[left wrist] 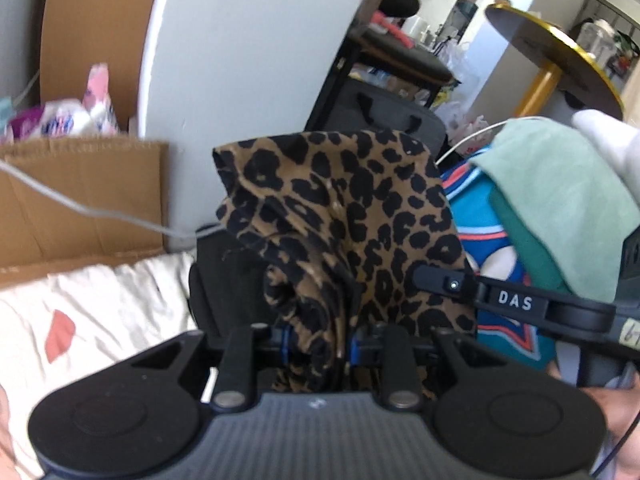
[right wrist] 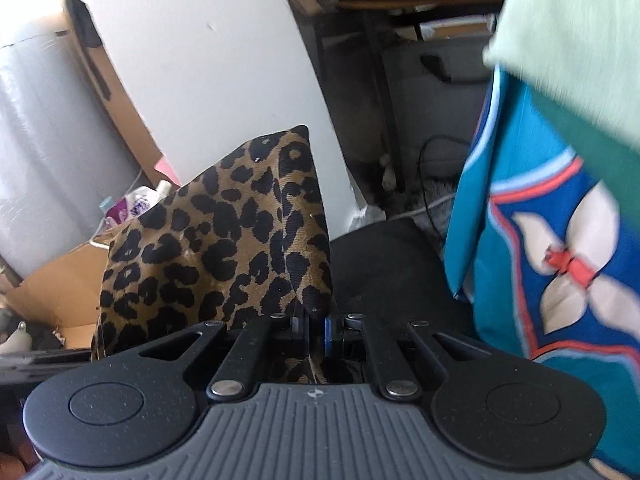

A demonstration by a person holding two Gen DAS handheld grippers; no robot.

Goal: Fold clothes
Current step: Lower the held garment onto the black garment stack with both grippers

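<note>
A leopard-print garment (left wrist: 352, 208) hangs bunched in front of the left wrist camera, and my left gripper (left wrist: 316, 350) is shut on a thick wad of it. In the right wrist view the same leopard-print garment (right wrist: 224, 240) stands up in a peak, with my right gripper (right wrist: 318, 336) shut on a thin edge of it. The right gripper's black body (left wrist: 520, 304) shows at the right of the left wrist view, close beside the cloth. Both fingertips are hidden by fabric.
A pile with a mint-green cloth (left wrist: 560, 184) and a teal and blue patterned garment (right wrist: 560, 248) lies to the right. A white bedsheet (left wrist: 100, 312) is at lower left, a cardboard box (left wrist: 80, 200) behind it, a white panel (left wrist: 248, 60), and a black seat (right wrist: 392, 264) below.
</note>
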